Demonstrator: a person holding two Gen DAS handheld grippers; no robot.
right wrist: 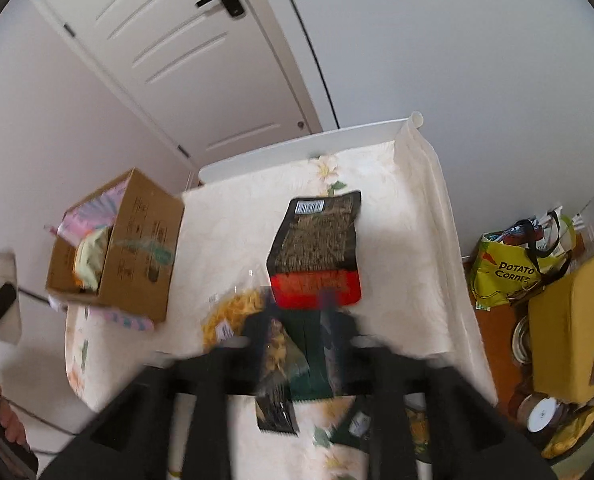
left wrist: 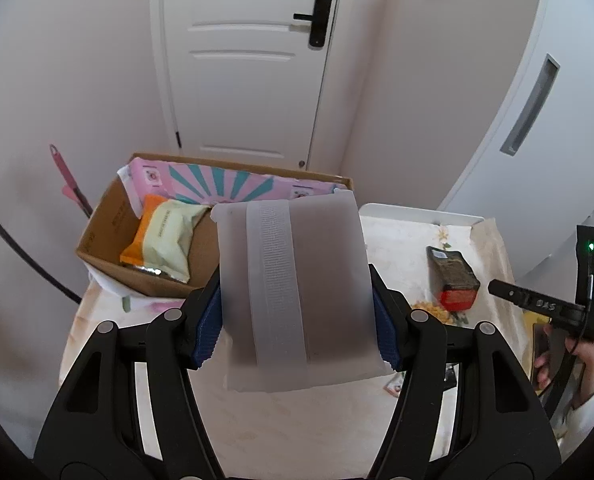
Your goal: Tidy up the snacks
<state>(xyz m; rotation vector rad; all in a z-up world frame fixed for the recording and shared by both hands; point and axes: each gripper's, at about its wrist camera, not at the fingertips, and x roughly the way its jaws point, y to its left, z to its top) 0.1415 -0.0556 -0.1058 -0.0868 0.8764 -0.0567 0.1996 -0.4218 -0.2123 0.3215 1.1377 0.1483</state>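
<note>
My left gripper (left wrist: 297, 316) is shut on a pale grey-white snack packet (left wrist: 293, 292) with a lighter centre strip, held up in front of the cardboard box (left wrist: 109, 232). The box holds a pink-and-teal packet (left wrist: 233, 184) and an orange-and-cream bag (left wrist: 165, 236). My right gripper (right wrist: 297, 340) is shut on a dark green-black snack packet (right wrist: 293, 364), blurred, just above the table. A black-and-red packet (right wrist: 317, 248) lies flat ahead of it and also shows in the left wrist view (left wrist: 453, 276). A clear bag of yellow snacks (right wrist: 233, 312) lies beside it.
The table carries a cream floral cloth (right wrist: 377, 208); the box (right wrist: 137, 248) stands at its left edge. A white door (left wrist: 249, 60) and walls stand behind. On the floor to the right are a yellow Potato Corner bag (right wrist: 509, 276) and a yellow container (right wrist: 569, 328).
</note>
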